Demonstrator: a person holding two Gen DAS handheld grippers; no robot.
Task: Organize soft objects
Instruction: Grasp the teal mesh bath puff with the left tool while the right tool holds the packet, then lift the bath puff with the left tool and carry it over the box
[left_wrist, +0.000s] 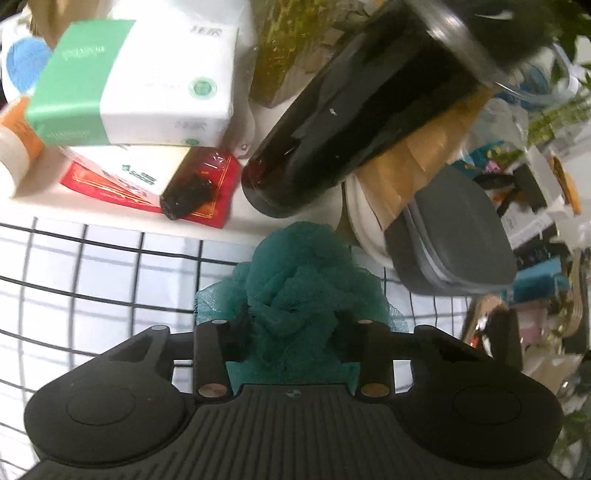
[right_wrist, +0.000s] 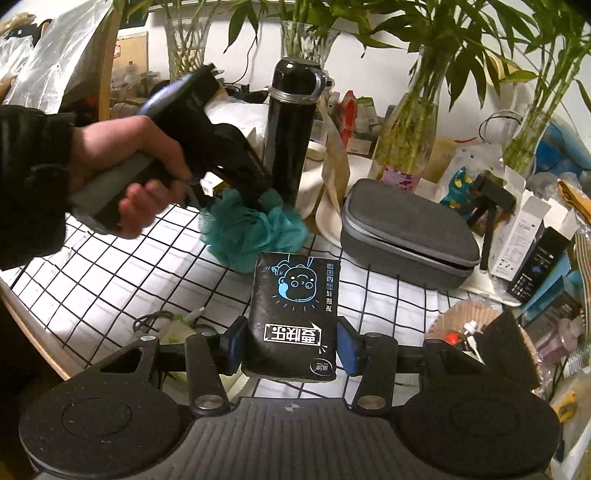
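Two soft things are in play, one per tool. Your left tool (left_wrist: 291, 332) has its jaws drawn in around the teal pouf (left_wrist: 295, 280), which bulges up between them; whether the pads truly bite I cannot tell, though the mesh looks gathered. From the right wrist view, the pouf (right_wrist: 251, 232) sits on the checked cloth (right_wrist: 110, 273) of the desk, just before the black flask (right_wrist: 291, 129), so you come at it steeply from above to clear the flask. Your right tool (right_wrist: 291, 343) pinches the black tissue pack (right_wrist: 295, 314) by its near end between the blue pads (a flat-sided grip suits a squashy pack), holding it low over the cloth beside the grey case (right_wrist: 406, 236).
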